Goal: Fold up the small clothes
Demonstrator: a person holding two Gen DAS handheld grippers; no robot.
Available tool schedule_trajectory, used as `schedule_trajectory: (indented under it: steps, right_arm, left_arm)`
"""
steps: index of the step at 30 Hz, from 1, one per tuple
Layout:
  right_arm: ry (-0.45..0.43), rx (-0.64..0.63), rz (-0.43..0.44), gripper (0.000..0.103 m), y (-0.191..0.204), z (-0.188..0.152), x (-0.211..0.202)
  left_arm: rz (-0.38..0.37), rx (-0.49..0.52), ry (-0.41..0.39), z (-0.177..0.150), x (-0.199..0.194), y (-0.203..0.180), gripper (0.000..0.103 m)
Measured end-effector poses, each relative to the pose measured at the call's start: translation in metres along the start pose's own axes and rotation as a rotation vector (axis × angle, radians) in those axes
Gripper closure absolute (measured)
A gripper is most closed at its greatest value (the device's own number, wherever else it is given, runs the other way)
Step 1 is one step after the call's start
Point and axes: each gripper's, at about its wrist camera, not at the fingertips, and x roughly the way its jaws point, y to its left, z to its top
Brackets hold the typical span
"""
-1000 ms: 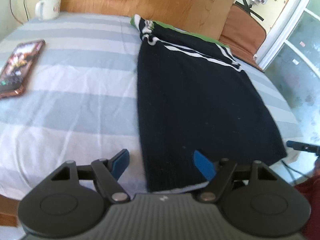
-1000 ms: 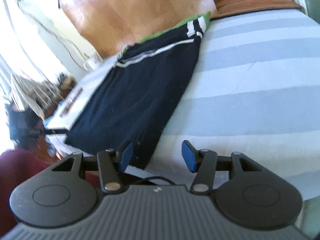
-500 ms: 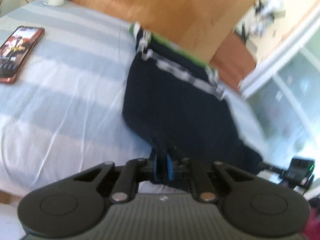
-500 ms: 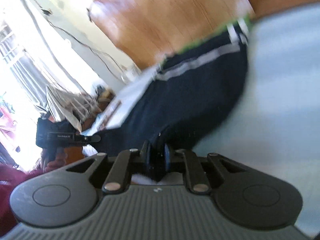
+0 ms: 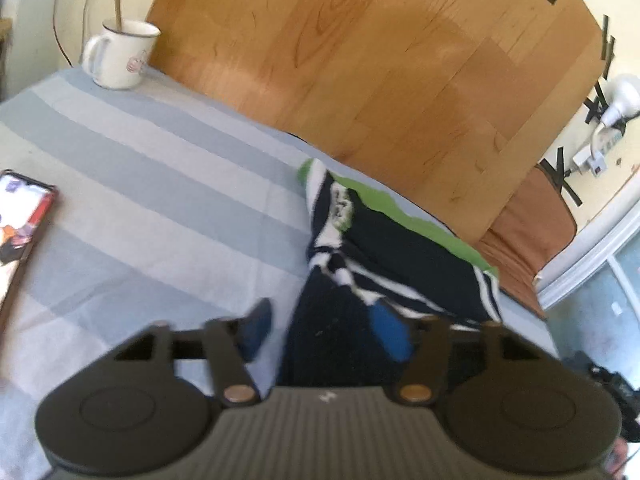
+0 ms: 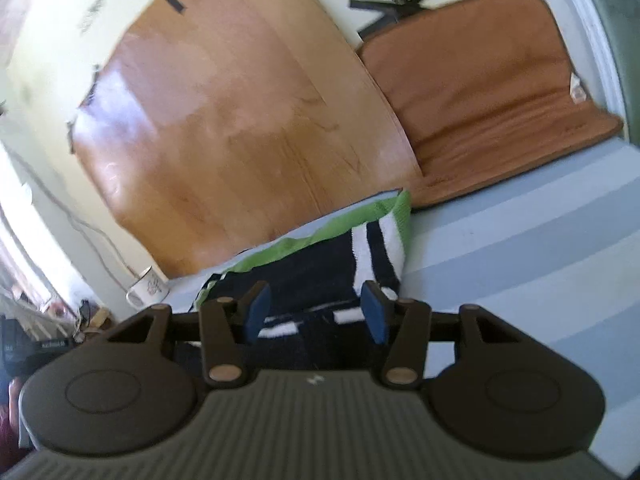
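Phone cut by left edge; garment near end hidden behind gripper body.

I count one garment under my tools, dark with white stripes and a green edge. Two grippers: my left and my right, each with two blue pads, four in all. One mug far ahead to my left, one stick standing in it. One phone off to the left. One wooden board straight ahead. One brown cushion ahead to the right.
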Motion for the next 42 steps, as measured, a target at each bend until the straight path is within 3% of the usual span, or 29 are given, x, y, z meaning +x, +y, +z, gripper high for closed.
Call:
schedule_trajectory:
  steps: [3, 7, 9, 10, 11, 13, 14, 16, 19, 21, 22, 23, 26, 27, 28, 29, 31, 33, 36, 40, 42]
  right_arm:
    - [0.027, -0.061, -0.004, 0.049, 0.001, -0.009, -0.001]
    - [0.096, -0.134, -0.023, 0.049, 0.010, -0.011, 0.030]
    - [0.149, -0.163, -0.018, 0.049, 0.016, -0.018, 0.043]
    - [0.178, -0.194, -0.019, 0.049, 0.022, -0.025, 0.047]
    - [0.200, -0.242, -0.027, 0.050, 0.026, -0.030, 0.050]
    - [0.238, -0.352, -0.076, 0.095, 0.031, -0.040, 0.056]
    - [0.236, -0.345, -0.092, 0.093, 0.028, -0.036, 0.054]
    - [0.166, -0.193, -0.019, 0.094, 0.010, -0.012, 0.042]
    - [0.056, 0.056, 0.246, 0.094, -0.019, 0.017, 0.022]
    - [0.075, 0.211, 0.386, 0.093, -0.040, 0.022, 0.030]
    - [0.102, 0.274, 0.407, 0.093, -0.050, 0.019, 0.039]
    - [0.120, 0.308, 0.362, 0.093, -0.059, 0.015, 0.049]
    - [0.167, 0.327, 0.022, 0.089, -0.085, -0.001, 0.070]
    - [0.152, 0.329, -0.015, 0.087, -0.090, -0.004, 0.065]
    - [0.123, 0.338, -0.007, 0.086, -0.089, -0.006, 0.055]
    - [0.089, 0.327, 0.000, 0.084, -0.085, -0.007, 0.042]
    - [0.018, 0.203, -0.022, 0.075, -0.060, -0.008, 0.009]
    - [-0.027, 0.058, -0.068, 0.070, -0.030, -0.018, -0.019]
    - [-0.002, -0.056, -0.074, 0.070, 0.001, -0.037, -0.037]
    - [0.043, -0.165, -0.130, 0.071, 0.023, -0.060, -0.029]
    - [0.063, -0.174, -0.142, 0.070, 0.026, -0.063, -0.018]
  left_arm:
    - [-0.011, 0.033, 0.030, -0.009, 0.007, 0.003, 0.037]
    - [0.012, 0.077, 0.067, -0.008, 0.035, -0.008, 0.037]
    - [0.022, 0.090, 0.084, -0.011, 0.045, -0.012, 0.045]
    - [0.027, 0.094, 0.097, -0.013, 0.050, -0.013, 0.063]
    - [0.030, 0.103, 0.116, -0.016, 0.055, -0.013, 0.088]
    - [0.060, 0.130, 0.114, -0.019, 0.058, -0.014, 0.094]
    - [0.051, 0.138, 0.106, -0.018, 0.056, -0.014, 0.095]
    - [0.014, 0.142, 0.063, -0.011, 0.045, -0.017, 0.095]
    - [-0.021, 0.137, -0.031, 0.004, 0.030, -0.020, 0.095]
    - [0.006, 0.133, -0.052, 0.013, 0.035, -0.022, 0.095]
    - [0.019, 0.123, -0.045, 0.018, 0.044, -0.021, 0.095]
    - [0.034, 0.117, -0.031, 0.021, 0.055, -0.020, 0.095]
    - [0.101, 0.110, 0.071, 0.020, 0.095, -0.015, 0.092]
    - [0.120, 0.120, 0.082, 0.016, 0.098, -0.016, 0.089]
    - [0.129, 0.150, 0.066, 0.011, 0.094, -0.020, 0.085]
    - [0.133, 0.175, 0.053, 0.008, 0.086, -0.022, 0.071]
    - [0.135, 0.192, 0.016, 0.004, 0.062, -0.019, 0.054]
    - [0.096, 0.164, -0.002, 0.001, 0.035, -0.008, 0.053]
    - [0.008, 0.081, 0.055, -0.008, 0.011, 0.010, 0.049]
    - [-0.082, 0.000, 0.169, -0.031, 0.014, 0.015, 0.046]
    - [-0.081, -0.007, 0.186, -0.039, 0.020, 0.010, 0.046]
